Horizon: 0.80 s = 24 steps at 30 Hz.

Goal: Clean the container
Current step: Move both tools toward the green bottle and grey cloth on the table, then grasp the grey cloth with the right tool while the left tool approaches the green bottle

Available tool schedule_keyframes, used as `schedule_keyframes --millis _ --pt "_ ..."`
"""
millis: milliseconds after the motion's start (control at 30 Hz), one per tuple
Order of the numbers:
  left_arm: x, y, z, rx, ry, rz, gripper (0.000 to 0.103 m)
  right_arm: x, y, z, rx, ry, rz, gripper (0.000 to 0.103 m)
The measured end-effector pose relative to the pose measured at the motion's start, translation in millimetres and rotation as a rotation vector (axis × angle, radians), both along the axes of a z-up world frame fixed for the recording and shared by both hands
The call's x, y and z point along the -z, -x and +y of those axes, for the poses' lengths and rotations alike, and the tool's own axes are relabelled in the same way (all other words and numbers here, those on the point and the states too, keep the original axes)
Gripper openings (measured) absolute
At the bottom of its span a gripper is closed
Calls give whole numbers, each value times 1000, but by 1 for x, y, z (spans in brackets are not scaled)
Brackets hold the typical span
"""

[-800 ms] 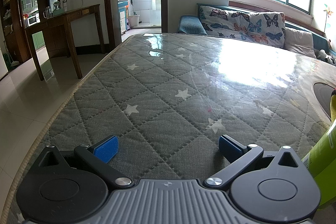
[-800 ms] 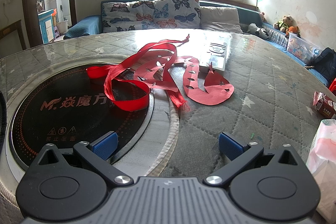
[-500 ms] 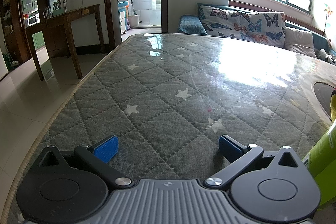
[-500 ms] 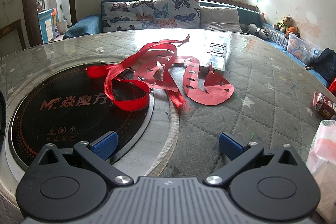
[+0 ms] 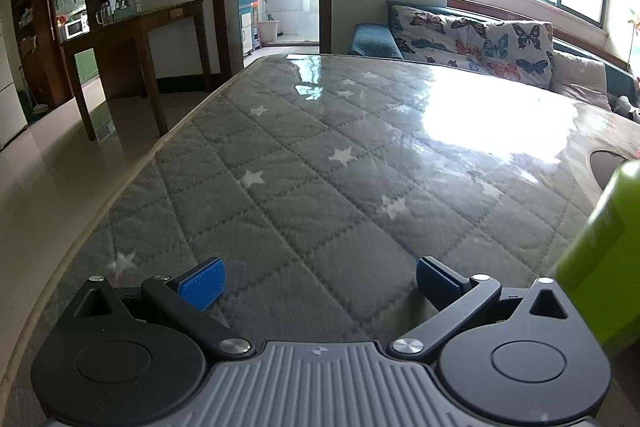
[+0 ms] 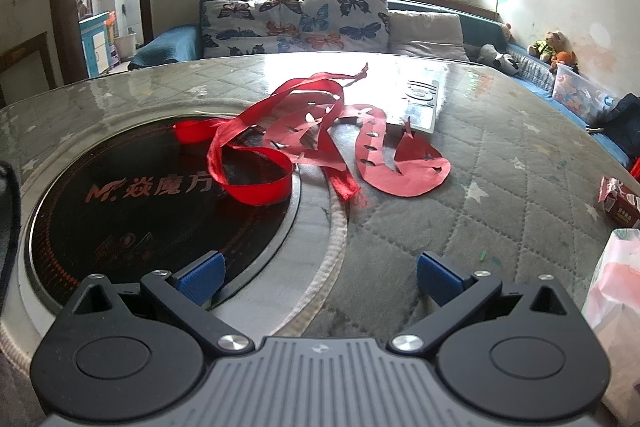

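My left gripper (image 5: 318, 281) is open and empty, low over the grey quilted table cover (image 5: 320, 167). A lime-green container (image 5: 600, 251) stands at the right edge of the left wrist view, just right of the gripper; only part of it shows. My right gripper (image 6: 318, 277) is open and empty above the rim of a round black induction hob (image 6: 152, 199) set in the table. Red ribbon (image 6: 256, 163) and red cut paper (image 6: 396, 167) lie across the hob's far edge and the cover ahead of it.
A white remote (image 6: 420, 103) lies beyond the red paper. A pink-white bag (image 6: 616, 291) and a small red carton (image 6: 618, 201) sit at the right. A wooden desk (image 5: 136, 39) stands left of the table's edge. A sofa with butterfly cushions (image 6: 300, 19) runs behind.
The left gripper has shifted a little; the green container now takes up more of the right edge and leans into view. The right gripper has not moved.
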<state>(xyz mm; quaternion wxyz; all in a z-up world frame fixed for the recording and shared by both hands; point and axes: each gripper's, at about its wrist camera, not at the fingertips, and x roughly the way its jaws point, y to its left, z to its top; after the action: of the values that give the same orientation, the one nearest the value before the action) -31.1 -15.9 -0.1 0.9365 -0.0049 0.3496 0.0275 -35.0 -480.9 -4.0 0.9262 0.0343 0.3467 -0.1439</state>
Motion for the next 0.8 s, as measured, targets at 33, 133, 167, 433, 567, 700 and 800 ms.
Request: schedule_keyframes --millis 33,133,167,433,567,700,800 --pt "0 3 -1 -5 1 5 103 0 1 1 -3 -1 1 103" --pt "-1 12 -4 -12 3 20 103 -1 6 6 -19 -9 1 103" --pt "-2 15 -5 -10 2 24 103 -2 8 4 -26 -15 2 103" --pt "-5 41 -12 -15 10 55 103 -11 19 13 -69 -109 1 99" --pt "-6 54 -17 -19 12 72 103 -19 22 21 -119 -175 2 95" --pt "-7 63 -22 -20 9 86 103 -26 23 31 -175 -240 -4 91" --pt "-10 66 -27 -12 0 102 103 -34 23 44 -233 -297 -8 86"
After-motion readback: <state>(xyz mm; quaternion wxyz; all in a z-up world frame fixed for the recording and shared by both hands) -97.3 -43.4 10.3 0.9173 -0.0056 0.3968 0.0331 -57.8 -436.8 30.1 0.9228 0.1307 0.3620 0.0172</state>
